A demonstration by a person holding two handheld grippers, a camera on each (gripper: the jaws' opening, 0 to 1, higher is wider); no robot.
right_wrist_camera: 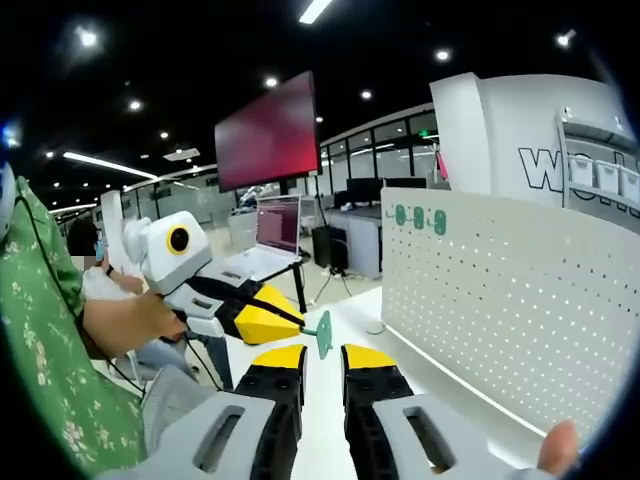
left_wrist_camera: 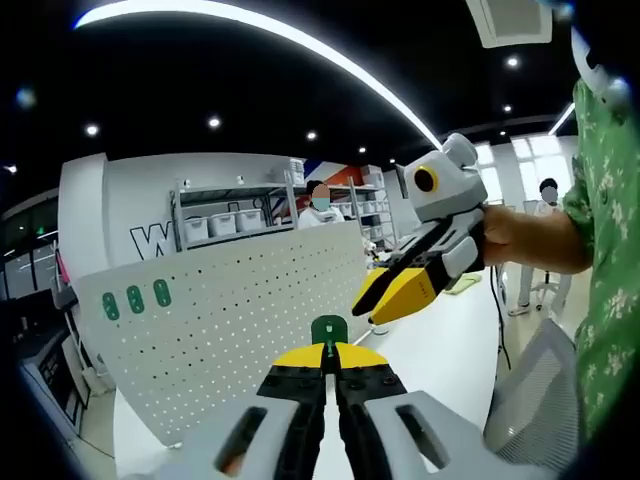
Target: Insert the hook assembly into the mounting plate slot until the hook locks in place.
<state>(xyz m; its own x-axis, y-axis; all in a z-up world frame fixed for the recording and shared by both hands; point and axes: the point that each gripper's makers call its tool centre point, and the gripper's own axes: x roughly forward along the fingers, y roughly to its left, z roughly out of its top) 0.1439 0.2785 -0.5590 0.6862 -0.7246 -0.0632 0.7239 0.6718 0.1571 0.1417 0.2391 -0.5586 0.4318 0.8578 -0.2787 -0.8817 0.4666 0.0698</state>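
Overhead, a dark ceiling carries round spot lights and a curved light strip. A white bench (left_wrist_camera: 440, 330) supports a white perforated mounting plate (left_wrist_camera: 240, 320), which stands upright at centre left of the left gripper view and at right of the right gripper view (right_wrist_camera: 500, 300).

Legible writing is limited: a large dark "W" appears on the white partition (left_wrist_camera: 150, 240) behind the plate in the left gripper view; the right gripper view shows the fragment "wo" on the same partition (right_wrist_camera: 545, 170). Three green tabs (left_wrist_camera: 135, 299) sit in a row near the plate's upper corner.

The hook assembly (left_wrist_camera: 327, 330) is a small green piece with a rounded top and a hole. The left tool (left_wrist_camera: 330, 362) is closed on it at the bottom centre of the left gripper view, in front of the plate. In the right gripper view the same green piece (right_wrist_camera: 323, 333) projects from the yellow tips of that tool.

The right tool (right_wrist_camera: 322, 358) stands slightly open with nothing between its jaws.

A red monitor (right_wrist_camera: 268, 133) and a laptop (right_wrist_camera: 268, 235) occupy the background.
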